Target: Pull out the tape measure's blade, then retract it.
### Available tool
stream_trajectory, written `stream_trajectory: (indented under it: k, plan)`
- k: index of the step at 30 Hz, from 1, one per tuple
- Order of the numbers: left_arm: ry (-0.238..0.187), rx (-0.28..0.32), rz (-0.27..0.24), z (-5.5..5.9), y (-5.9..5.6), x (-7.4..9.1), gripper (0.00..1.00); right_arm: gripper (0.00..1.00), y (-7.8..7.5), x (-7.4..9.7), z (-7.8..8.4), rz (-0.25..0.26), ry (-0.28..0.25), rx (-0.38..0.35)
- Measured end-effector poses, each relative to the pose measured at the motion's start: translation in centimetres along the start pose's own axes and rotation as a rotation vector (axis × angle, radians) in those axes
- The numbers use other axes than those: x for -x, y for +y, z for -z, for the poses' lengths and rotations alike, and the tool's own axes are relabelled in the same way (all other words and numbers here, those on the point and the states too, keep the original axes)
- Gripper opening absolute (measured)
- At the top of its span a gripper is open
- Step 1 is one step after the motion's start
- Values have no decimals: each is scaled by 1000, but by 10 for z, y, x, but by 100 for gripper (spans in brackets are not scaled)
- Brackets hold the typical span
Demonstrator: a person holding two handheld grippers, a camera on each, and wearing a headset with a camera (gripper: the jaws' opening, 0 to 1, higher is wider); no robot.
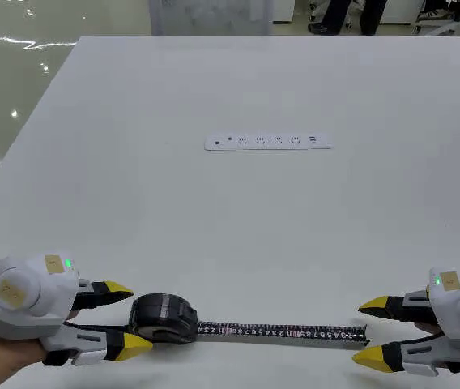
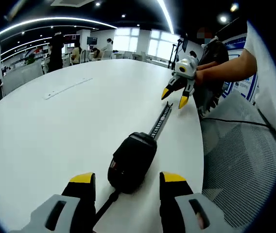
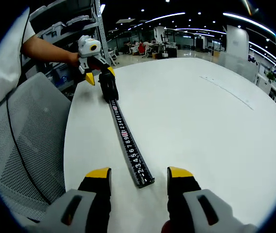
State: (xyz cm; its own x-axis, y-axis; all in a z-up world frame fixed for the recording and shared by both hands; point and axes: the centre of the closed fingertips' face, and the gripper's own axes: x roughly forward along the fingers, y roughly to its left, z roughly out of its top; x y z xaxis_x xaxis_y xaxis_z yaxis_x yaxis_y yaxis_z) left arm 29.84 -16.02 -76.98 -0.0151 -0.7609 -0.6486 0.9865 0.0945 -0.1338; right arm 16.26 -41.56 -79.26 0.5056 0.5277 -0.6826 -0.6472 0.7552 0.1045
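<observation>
A black tape measure case [image 1: 163, 318] lies near the table's front edge, its blade [image 1: 283, 331] drawn out flat to the right. My left gripper [image 1: 129, 316] is open, its yellow tips on either side of the case's near end [image 2: 130, 160], not pressing on it. My right gripper [image 1: 370, 332] is open too, and the blade's end [image 3: 145, 180] rests on the table between its tips. In the left gripper view the right gripper [image 2: 174, 94] sits at the far end of the blade [image 2: 160, 121]. In the right gripper view the left gripper [image 3: 99, 75] is by the case [image 3: 108, 87].
A white power strip [image 1: 267, 142] lies flat in the middle of the white table [image 1: 238, 227]. A grey mesh chair [image 3: 26, 145] stands close behind the front edge. Desks, shelves and people are far in the background.
</observation>
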Motion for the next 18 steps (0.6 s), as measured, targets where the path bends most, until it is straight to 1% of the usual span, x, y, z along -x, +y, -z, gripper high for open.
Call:
stream_trajectory:
  k: [4, 6, 8, 11, 14, 18]
  plan:
    - [-18, 20, -18, -4, -5, 6, 53, 50, 3, 2, -2, 15, -9, -16]
    - [-26, 40, -26, -6, -7, 9, 55, 52, 5, 3, -3, 21, -19, -29]
    - [-30, 60, -42, -7, -7, 12, 58, 53, 6, 4, -3, 34, -22, -33]
    - [-48, 96, -64, -10, -7, 16, 61, 55, 8, 6, -4, 49, -32, -46]
    - [-57, 114, -87, -11, -8, 19, 63, 57, 8, 9, -5, 68, -44, -63]
    - [-83, 148, -112, -14, -10, 21, 66, 58, 11, 12, -6, 80, -58, -79]
